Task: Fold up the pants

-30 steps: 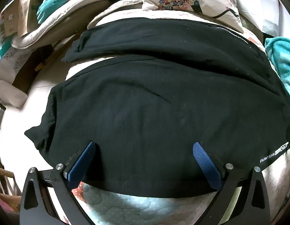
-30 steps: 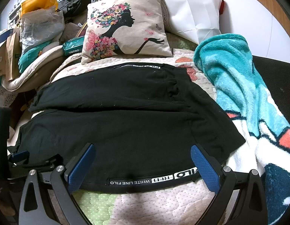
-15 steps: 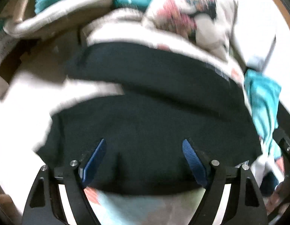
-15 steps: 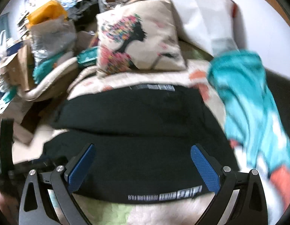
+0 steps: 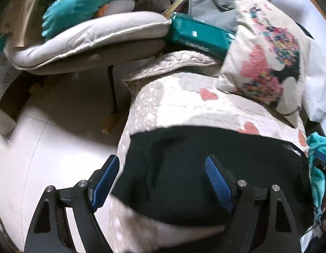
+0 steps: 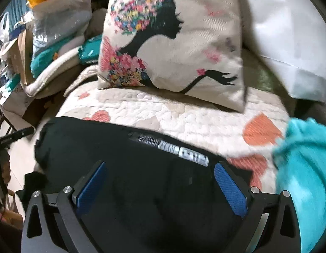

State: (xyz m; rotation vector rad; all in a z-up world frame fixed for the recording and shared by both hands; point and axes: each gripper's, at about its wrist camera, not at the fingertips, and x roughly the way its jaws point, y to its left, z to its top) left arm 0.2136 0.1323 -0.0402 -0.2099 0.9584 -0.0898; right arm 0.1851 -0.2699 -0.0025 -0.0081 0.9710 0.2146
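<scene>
**Both grippers over black pants on quilt**

Left gripper [image 5: 160, 181]: jaws apart, nothing held, above the pants [image 5: 205, 168]. Pants lie on the heart-print quilt [image 5: 173, 99], at 6 o'clock from the flowered pillow [image 5: 266, 57]. Right gripper [image 6: 160, 187]: jaws apart, empty, over pants; waistband label [image 6: 184, 151] at 12 o'clock. Teal blanket [image 6: 306, 168] at 3 o'clock.

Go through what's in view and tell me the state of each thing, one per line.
pants: lying on the quilt, waistband lettering on the far edge
left gripper: open, holding nothing
right gripper: open, holding nothing
pillow: propped up behind the pants
teal blanket: bunched beside the pants
</scene>
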